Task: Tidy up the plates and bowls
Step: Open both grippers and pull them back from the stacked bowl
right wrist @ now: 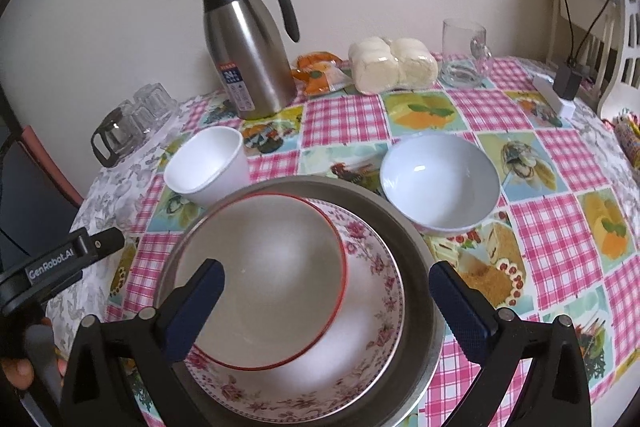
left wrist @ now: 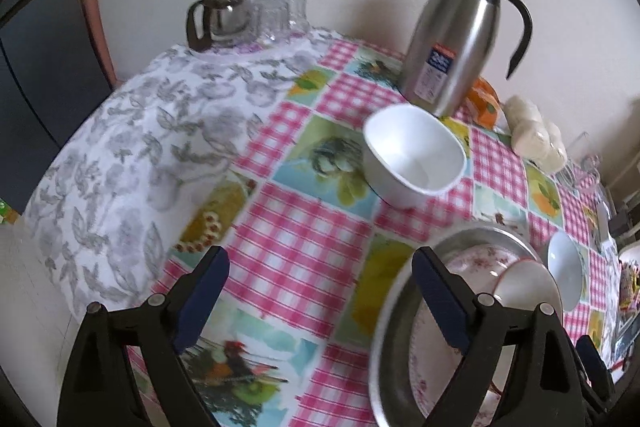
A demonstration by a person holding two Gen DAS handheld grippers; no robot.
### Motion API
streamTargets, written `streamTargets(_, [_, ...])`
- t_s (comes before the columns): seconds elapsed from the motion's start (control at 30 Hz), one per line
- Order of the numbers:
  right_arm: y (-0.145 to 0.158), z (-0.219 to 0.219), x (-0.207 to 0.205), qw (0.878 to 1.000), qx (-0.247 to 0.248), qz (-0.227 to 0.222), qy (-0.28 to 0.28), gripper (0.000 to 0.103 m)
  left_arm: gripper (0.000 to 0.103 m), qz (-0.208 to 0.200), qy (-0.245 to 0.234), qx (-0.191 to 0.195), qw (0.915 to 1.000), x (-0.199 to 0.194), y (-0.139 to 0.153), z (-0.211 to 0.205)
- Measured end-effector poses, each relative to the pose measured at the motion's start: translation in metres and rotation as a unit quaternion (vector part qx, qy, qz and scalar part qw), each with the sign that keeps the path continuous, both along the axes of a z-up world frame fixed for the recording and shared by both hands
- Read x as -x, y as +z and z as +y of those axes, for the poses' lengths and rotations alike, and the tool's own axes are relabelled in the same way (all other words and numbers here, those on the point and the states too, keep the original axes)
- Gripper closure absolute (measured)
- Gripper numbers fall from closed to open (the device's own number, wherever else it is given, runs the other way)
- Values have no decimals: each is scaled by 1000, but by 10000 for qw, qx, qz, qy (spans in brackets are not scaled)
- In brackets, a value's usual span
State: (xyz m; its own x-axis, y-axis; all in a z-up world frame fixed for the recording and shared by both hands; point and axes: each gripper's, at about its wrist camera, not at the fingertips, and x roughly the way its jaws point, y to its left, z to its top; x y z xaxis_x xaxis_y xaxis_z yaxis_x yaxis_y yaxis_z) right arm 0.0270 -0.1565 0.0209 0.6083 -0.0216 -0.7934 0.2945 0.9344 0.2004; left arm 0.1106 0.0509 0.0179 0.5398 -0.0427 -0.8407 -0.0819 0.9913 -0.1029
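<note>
A metal tray (right wrist: 416, 239) holds a floral plate (right wrist: 372, 291) with a red-rimmed bowl (right wrist: 272, 267) stacked on it. My right gripper (right wrist: 326, 311) hovers open and empty just above this stack. A white square bowl (right wrist: 208, 163) sits behind the tray on the left and a round pale bowl (right wrist: 440, 179) on the right. My left gripper (left wrist: 320, 299) is open and empty over the tablecloth, left of the tray (left wrist: 390, 339). The square bowl (left wrist: 414, 155) lies ahead of it, the round bowl (left wrist: 564, 267) at far right.
A steel thermos jug (right wrist: 248, 51) stands at the back by the wall, with an orange packet (right wrist: 316, 73), wrapped buns (right wrist: 392, 65) and a glass mug (right wrist: 466, 47). A coffee pot (left wrist: 218, 17) and upturned glasses (left wrist: 280, 9) stand back left. A chair (right wrist: 616, 27) is at right.
</note>
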Motion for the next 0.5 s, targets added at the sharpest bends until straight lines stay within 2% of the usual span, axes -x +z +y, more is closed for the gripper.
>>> streamTargets(0.2, [7, 13, -2, 9996, -3, -213, 162, 0, 10, -193, -28, 94, 9998, -6, 8, 15])
streamTargets(0.5, [11, 26, -5, 9989, -44, -347, 301, 0, 10, -321, -148, 247, 9991, -19, 5, 24])
